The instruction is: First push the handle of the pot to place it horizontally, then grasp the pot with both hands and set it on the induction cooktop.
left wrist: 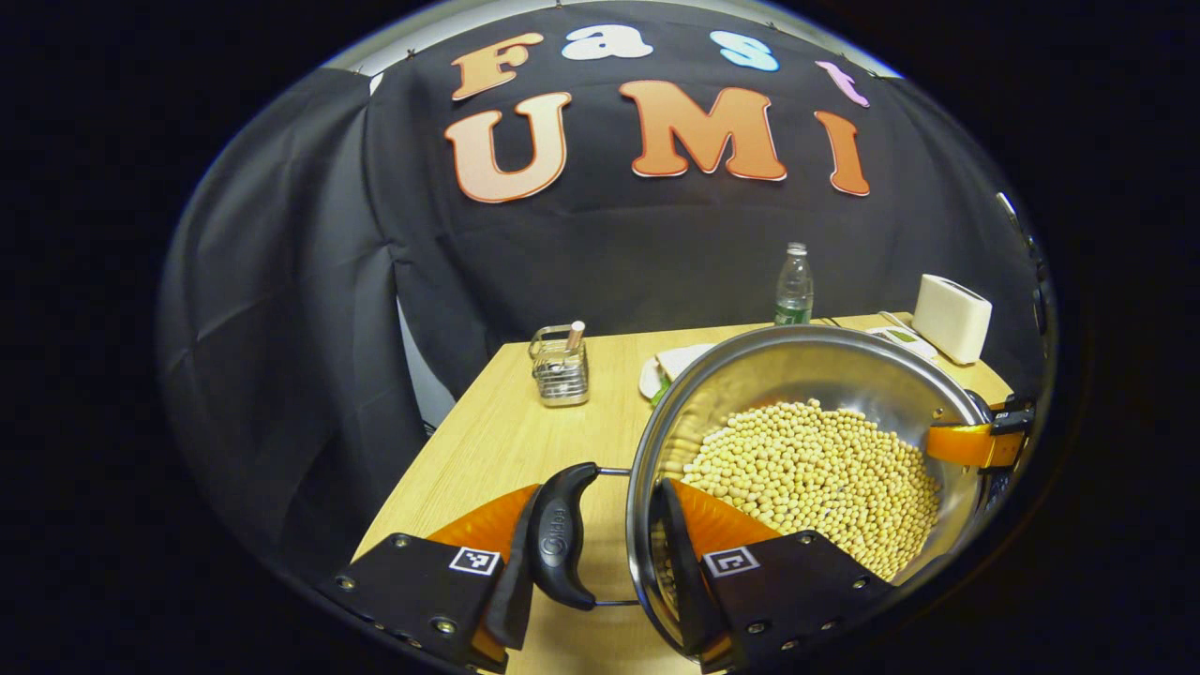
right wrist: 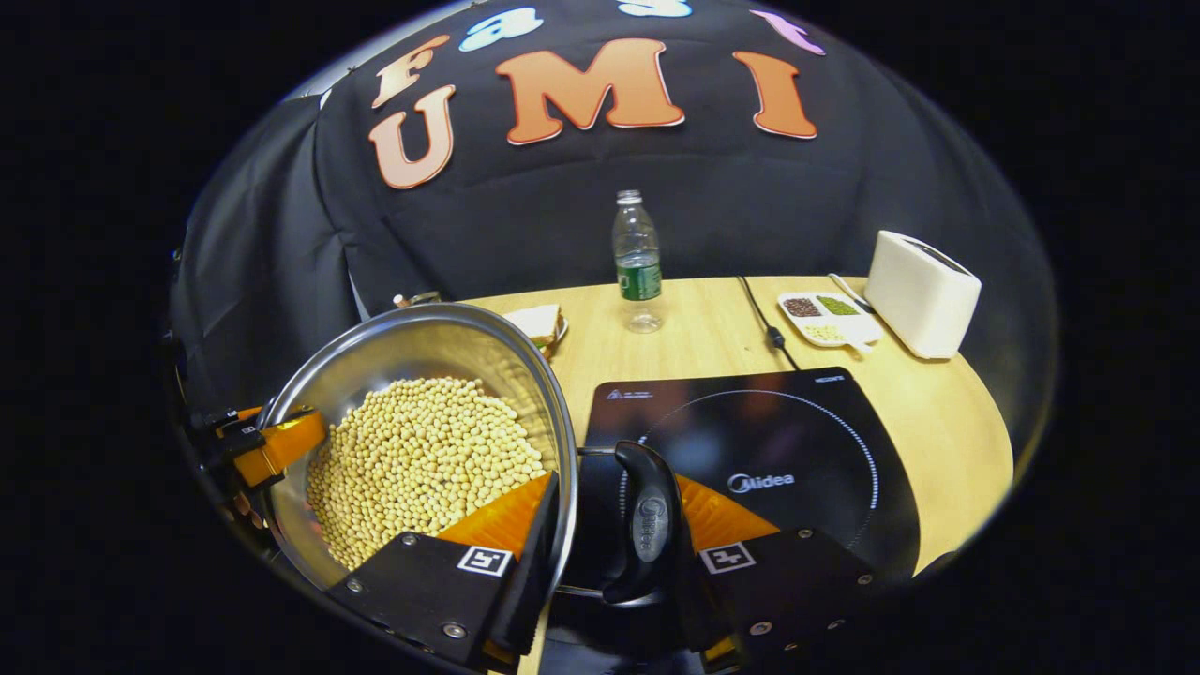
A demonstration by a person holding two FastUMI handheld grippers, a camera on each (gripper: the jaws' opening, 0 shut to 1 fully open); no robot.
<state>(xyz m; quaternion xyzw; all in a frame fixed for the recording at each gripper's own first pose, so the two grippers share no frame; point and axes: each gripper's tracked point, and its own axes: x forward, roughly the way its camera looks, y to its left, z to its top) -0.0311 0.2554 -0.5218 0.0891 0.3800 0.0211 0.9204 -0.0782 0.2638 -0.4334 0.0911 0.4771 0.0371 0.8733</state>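
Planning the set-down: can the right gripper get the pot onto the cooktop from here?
Probably yes. The right gripper holds the pot at its handle, right over the cooktop, whose bare top has nothing on it. The left gripper holds the far side.

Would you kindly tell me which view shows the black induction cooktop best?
The right gripper view: the black glass induction cooktop lies there on the wooden table, beside the steel pot of soybeans. In the left gripper view the steel pot stands where it would lie.
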